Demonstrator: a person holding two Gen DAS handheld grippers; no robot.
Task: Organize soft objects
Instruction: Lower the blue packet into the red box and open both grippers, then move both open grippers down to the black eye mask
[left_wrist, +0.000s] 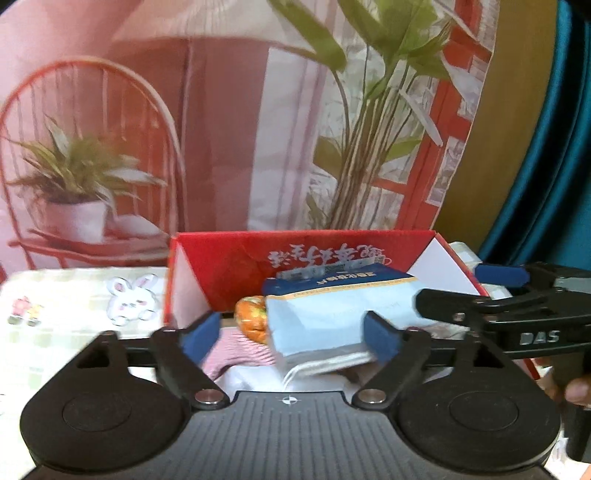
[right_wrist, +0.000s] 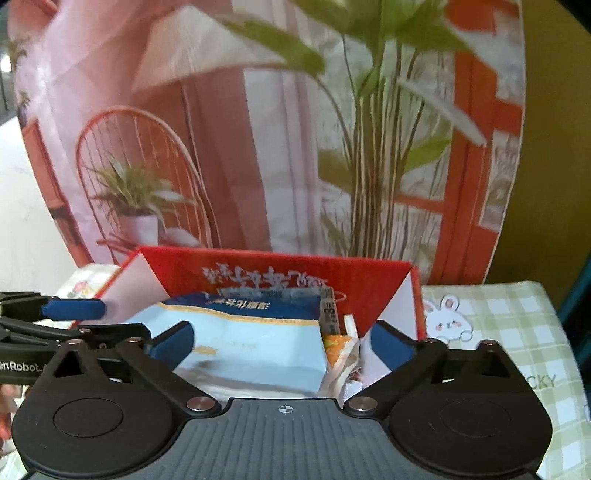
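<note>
Both grippers, left gripper and right gripper, stand spread wide, unclamped, over the blue tissue pack lying tilted inside the red box, where it may slide askew.

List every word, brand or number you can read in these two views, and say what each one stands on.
"DAS": on the right gripper, seen from the left wrist.
"enRobot.": cut off, on the left gripper, seen from the right wrist.
"CKY": cut off, on the checked cloth.
Gold characters on the red box: upside down, unreadable.
Print on the blue-and-white packet: too blurred.
</note>
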